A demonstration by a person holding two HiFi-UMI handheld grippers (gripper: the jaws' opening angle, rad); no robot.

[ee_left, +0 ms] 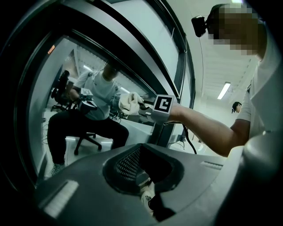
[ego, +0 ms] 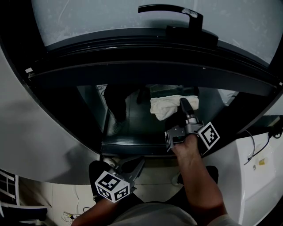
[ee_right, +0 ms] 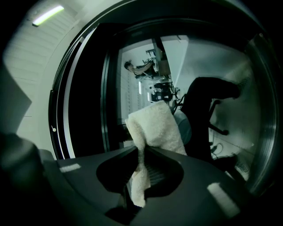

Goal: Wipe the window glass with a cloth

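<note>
— What's underfoot on your feed?
— I see a pale floor (ego: 158, 180) running below the window frame (ego: 132, 145).
— Anything lying on it?
— A tangle of thin cables (ego: 70, 215) lies at the lower left, and a light shoe (ego: 176, 178) stands near the frame. I can't make out the dark shapes in the far left corner.

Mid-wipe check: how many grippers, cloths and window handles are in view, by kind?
Black two-jaw grippers: 2 (left gripper, right gripper)
White terry cloth: 1
Black window handle: 1
Total: 4
</note>
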